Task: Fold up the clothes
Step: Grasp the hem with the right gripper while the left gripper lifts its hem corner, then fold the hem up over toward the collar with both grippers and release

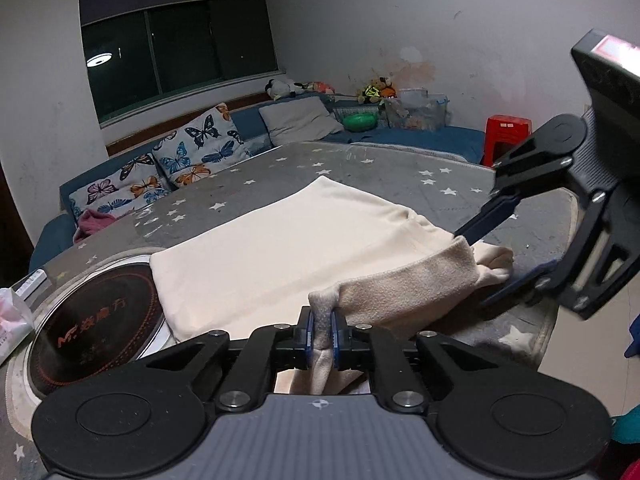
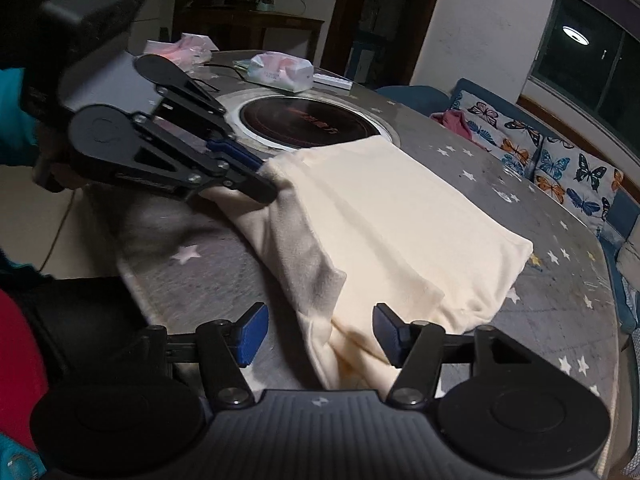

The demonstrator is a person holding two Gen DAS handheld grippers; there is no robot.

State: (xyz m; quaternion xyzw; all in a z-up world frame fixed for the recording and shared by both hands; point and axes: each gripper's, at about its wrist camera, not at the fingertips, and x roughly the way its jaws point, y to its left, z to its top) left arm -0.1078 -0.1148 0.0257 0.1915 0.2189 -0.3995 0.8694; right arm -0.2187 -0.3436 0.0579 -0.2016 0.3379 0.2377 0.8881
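Observation:
A cream garment (image 1: 288, 240) lies partly folded on the grey star-patterned table cover (image 1: 380, 164). My left gripper (image 1: 322, 332) is shut on a bunched near edge of the garment and lifts it a little. In the right wrist view the left gripper (image 2: 264, 184) pinches the garment's (image 2: 400, 220) near left corner. My right gripper (image 2: 316, 332) is open, its blue pads (image 2: 250, 334) standing either side of the garment's near right corner without closing on it. In the left wrist view the right gripper (image 1: 484, 268) straddles that same corner.
A round black induction hob (image 1: 92, 328) is set into the table left of the garment, partly under it. Tissue packs (image 2: 280, 70) lie beyond the hob. A sofa with butterfly cushions (image 1: 200, 144) and a red stool (image 1: 506, 132) stand behind the table.

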